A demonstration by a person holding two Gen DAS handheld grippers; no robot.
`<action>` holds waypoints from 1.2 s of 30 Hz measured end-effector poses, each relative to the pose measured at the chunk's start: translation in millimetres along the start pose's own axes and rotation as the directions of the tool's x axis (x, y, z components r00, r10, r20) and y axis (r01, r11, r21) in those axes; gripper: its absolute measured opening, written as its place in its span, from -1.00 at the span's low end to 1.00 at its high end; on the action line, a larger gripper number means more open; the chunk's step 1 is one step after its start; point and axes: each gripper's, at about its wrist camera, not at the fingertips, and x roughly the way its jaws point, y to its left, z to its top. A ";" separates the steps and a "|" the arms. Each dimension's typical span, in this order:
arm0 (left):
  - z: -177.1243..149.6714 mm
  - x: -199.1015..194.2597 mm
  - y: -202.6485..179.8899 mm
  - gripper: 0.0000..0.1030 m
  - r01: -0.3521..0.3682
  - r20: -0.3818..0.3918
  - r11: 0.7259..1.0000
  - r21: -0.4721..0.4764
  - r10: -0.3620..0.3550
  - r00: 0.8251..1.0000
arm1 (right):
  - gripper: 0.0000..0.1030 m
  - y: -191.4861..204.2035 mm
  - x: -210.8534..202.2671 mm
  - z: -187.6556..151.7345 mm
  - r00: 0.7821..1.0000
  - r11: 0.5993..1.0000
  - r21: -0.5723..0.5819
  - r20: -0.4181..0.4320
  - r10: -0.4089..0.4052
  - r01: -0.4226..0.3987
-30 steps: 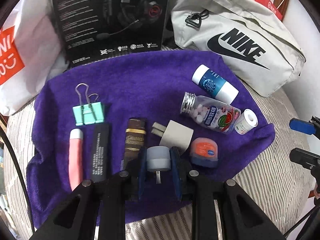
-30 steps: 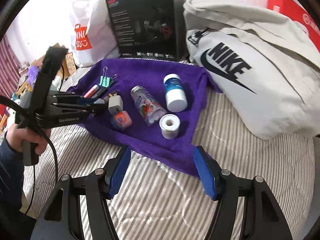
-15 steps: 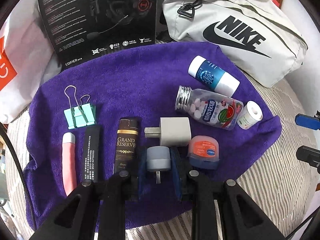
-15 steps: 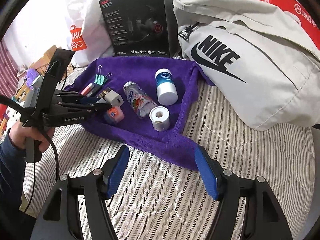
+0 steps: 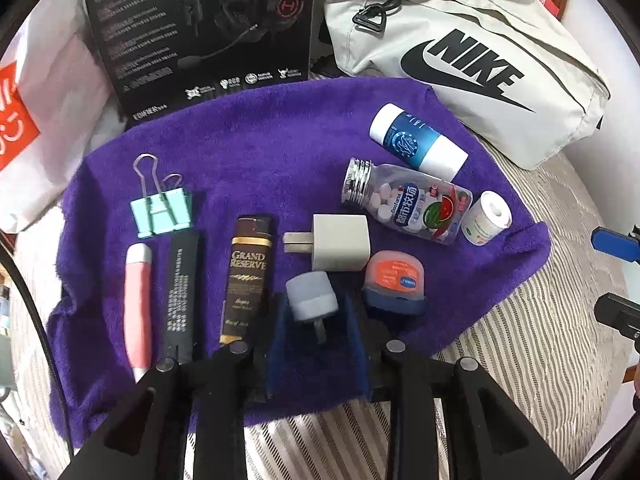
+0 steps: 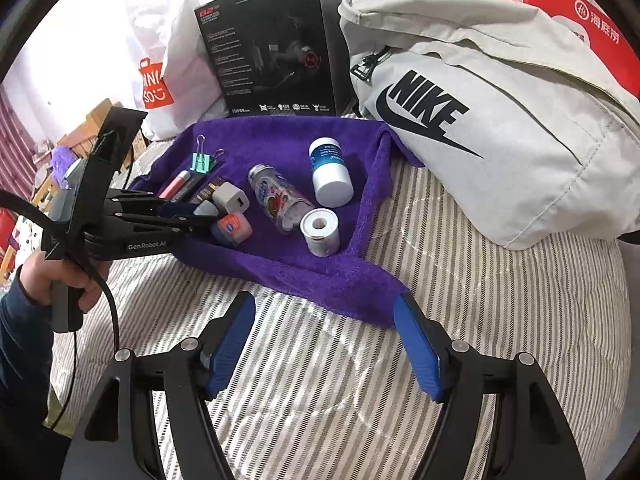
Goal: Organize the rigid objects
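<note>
Now tilted steeply down, the left hand-held gripper (image 5: 316, 320) has just eased open, small grey plug adapter (image 5: 311, 297) loose between, while the right hand-held gripper (image 6: 325, 340) gapes empty.

The lower end of the black stick (image 5: 181, 296) is being covered by the left tongs (image 5: 318, 344), and the base of the orange-lidded jar (image 5: 394, 280) is being screened by one blue pad. The red box (image 6: 576, 20) and the white shopping bag (image 5: 24, 120) are being cut off by the picture edges. The small print on the headset box (image 5: 200, 28) is being blurred beyond reading.
</note>
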 end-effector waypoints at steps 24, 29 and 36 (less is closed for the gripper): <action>-81.7 -106.2 18.7 1.00 -0.105 0.165 0.981 -0.165 0.132 0.977 | 1.00 47.6 -26.0 -5.2 0.994 0.990 0.110 0.052 -0.099 0.093; -93.9 -117.2 22.8 1.00 -0.120 0.166 0.968 -0.222 0.159 0.973 | 1.00 56.6 -37.2 -11.7 0.991 0.987 0.110 0.053 -0.124 0.118; -104.8 -126.5 19.5 1.00 -0.122 0.184 0.960 -0.252 0.171 0.968 | 1.00 63.0 -53.8 -25.8 0.987 0.983 0.122 0.063 -0.147 0.138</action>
